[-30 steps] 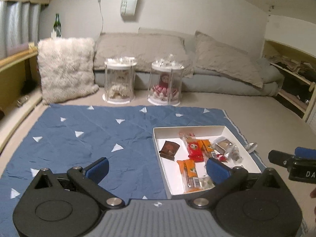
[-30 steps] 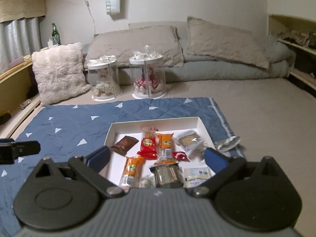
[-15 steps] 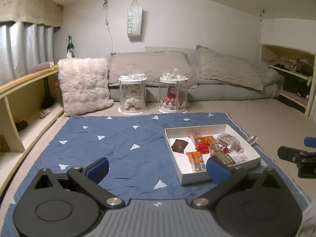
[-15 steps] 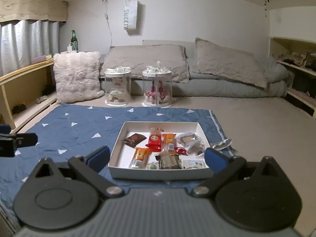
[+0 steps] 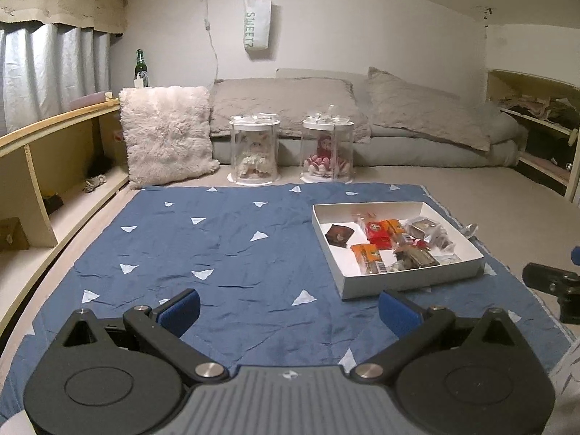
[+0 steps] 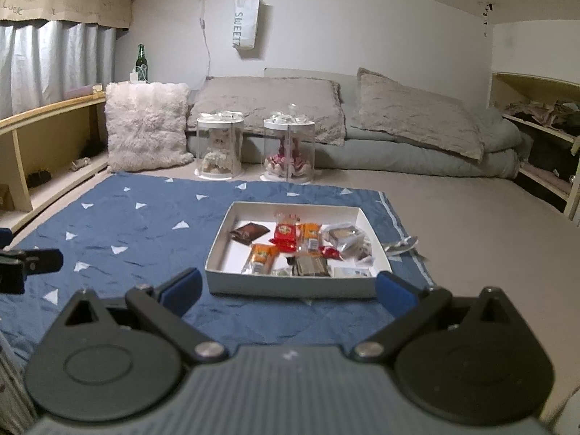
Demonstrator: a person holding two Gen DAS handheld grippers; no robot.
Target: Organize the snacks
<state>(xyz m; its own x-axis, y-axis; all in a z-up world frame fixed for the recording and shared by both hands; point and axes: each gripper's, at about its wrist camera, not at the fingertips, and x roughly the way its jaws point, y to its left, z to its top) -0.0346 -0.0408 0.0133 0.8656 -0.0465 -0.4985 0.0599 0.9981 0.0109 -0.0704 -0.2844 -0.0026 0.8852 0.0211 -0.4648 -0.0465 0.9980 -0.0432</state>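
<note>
A white shallow box [image 5: 409, 282] [image 6: 290, 284] sits on a blue mat [image 5: 217, 246] [image 6: 119, 232] and holds several wrapped snacks: a brown packet [image 6: 250, 232], red [image 6: 286, 236] and orange [image 6: 261, 257] packets, and clear-wrapped ones [image 6: 344, 235]. A silver wrapper [image 6: 400, 244] lies on the mat's edge right of the box. My left gripper [image 5: 288, 313] is open and empty, well back from the box, left of it. My right gripper [image 6: 288, 291] is open and empty, just before the box's near wall.
Two clear cylinders with dolls [image 5: 254, 154] [image 5: 328, 152] stand behind the mat. A fluffy pillow [image 5: 166, 143] leans at the back left, grey cushions [image 5: 417, 112] behind. Wooden shelves run along the left [image 5: 43, 166] and right [image 5: 536, 134] walls.
Both grippers have pulled back and away from the box, so the box looks smaller and farther off. Both stay open and empty. The snacks have not moved.
</note>
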